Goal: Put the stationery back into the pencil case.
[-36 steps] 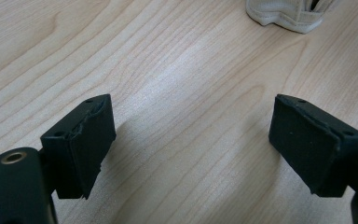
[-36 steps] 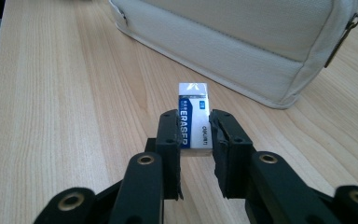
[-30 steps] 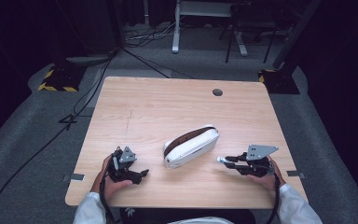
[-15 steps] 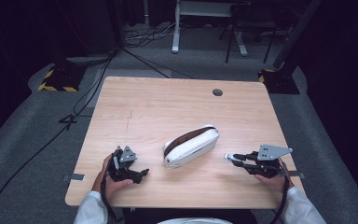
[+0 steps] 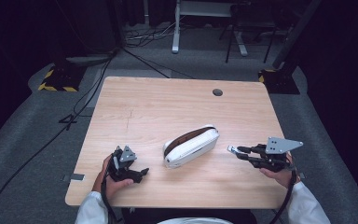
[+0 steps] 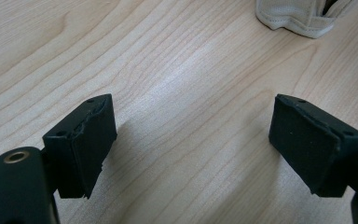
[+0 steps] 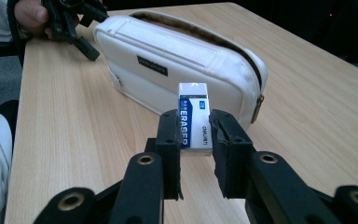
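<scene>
Since the earlier frame the right gripper (image 5: 233,150) has moved away from the pencil case (image 5: 191,145) and risen, jaws clamped on the eraser (image 7: 193,122), held upright just short of the case. Left gripper (image 5: 142,172): jaws wide apart, empty, resting on the table (image 5: 168,102).

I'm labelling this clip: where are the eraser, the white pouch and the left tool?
eraser (image 7: 193,119): right gripper view, on its blue-and-white sleeve above the pads.
white pouch (image 5: 192,146): high view, middle of its white side.
left tool (image 6: 191,140): left gripper view, midway between its open pads.
</scene>
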A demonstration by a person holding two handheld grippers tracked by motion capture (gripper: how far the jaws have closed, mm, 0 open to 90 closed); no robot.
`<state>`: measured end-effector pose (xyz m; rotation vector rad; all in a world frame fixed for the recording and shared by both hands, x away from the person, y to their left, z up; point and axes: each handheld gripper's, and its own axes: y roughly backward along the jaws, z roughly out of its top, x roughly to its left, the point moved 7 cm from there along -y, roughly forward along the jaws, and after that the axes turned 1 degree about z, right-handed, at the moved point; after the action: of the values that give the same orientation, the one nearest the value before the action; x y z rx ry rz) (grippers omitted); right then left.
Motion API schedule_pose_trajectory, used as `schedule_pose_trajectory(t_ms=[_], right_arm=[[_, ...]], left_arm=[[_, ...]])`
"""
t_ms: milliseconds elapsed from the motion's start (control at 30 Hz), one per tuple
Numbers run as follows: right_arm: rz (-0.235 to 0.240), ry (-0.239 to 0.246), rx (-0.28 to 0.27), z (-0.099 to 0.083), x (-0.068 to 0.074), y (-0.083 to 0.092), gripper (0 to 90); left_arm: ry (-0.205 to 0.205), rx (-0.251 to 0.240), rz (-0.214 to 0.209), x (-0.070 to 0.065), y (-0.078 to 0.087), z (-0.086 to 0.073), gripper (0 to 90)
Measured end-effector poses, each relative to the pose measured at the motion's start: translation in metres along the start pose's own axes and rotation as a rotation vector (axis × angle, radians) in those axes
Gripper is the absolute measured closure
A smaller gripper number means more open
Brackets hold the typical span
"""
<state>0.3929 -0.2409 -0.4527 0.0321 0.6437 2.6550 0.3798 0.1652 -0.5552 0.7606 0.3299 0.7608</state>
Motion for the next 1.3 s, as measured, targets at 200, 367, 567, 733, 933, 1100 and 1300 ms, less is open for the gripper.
schedule_pose_trajectory(t_ms=[200, 367, 567, 733, 933, 1100, 1300], right_arm=[[-0.007, 0.016, -0.004, 0.014, -0.007, -0.003, 74.1], [0.001, 0.041, 0.006, 0.028, -0.009, -0.010, 74.1], [0.004, 0.066, 0.012, 0.043, -0.009, -0.017, 74.1], [0.025, 0.083, 0.029, 0.054, -0.009, -0.023, 74.1], [0.082, 0.101, 0.062, 0.070, -0.008, -0.036, 74.1], [0.127, 0.129, 0.111, 0.078, -0.005, -0.052, 74.1], [0.185, 0.150, 0.180, 0.083, -0.002, -0.076, 74.1]], left_arm=[[0.000, 0.001, 0.006, 0.001, 0.000, 0.000, 15.3], [0.002, 0.001, 0.007, 0.001, 0.000, 0.000, 15.3], [0.002, 0.001, -0.001, 0.001, 0.000, 0.000, 15.2], [-0.009, 0.004, 0.000, 0.002, 0.000, 0.001, 15.0], [-0.003, -0.001, 0.006, 0.001, 0.000, 0.000, 15.6], [-0.001, 0.000, 0.008, -0.001, 0.003, -0.002, 15.7], [0.002, 0.001, 0.008, -0.002, 0.003, -0.003, 15.8]])
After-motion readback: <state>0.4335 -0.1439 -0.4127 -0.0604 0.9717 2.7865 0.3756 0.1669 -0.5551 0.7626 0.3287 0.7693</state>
